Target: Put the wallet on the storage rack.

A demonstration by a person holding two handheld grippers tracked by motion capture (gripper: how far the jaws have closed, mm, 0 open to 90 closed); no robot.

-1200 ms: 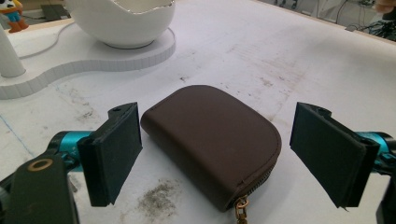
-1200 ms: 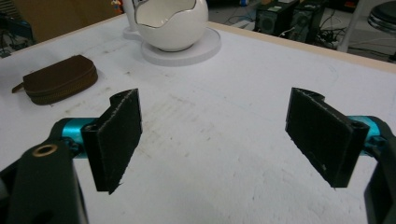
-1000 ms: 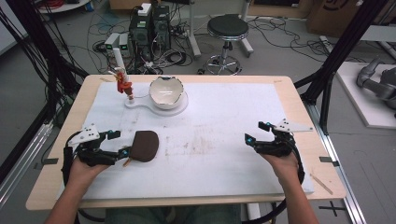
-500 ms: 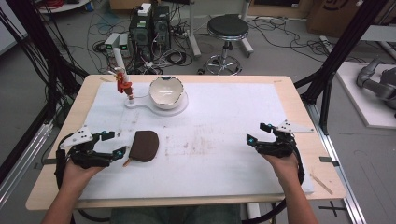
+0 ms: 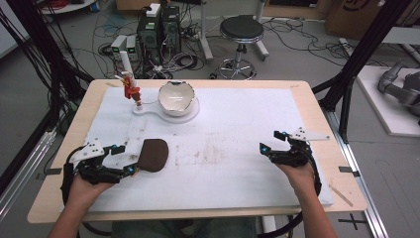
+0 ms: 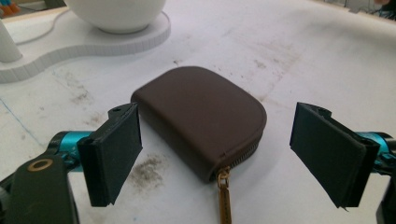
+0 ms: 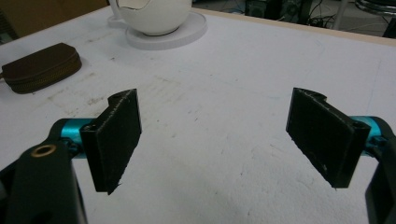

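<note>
A brown pouch (image 5: 153, 154) lies flat on the white surface (image 5: 237, 129) at its near left, zipper pull toward the left gripper (image 5: 125, 159). That gripper's fingers (image 6: 114, 151) are spread wide, one on each side of the pouch's near end, apart from it and holding nothing. The right gripper (image 5: 271, 142) rests at the near right, well apart from the pouch, its fingers (image 7: 116, 140) also wide open and empty. A white bowl (image 5: 175, 97) on a stand (image 5: 148, 110) sits at the far left.
</note>
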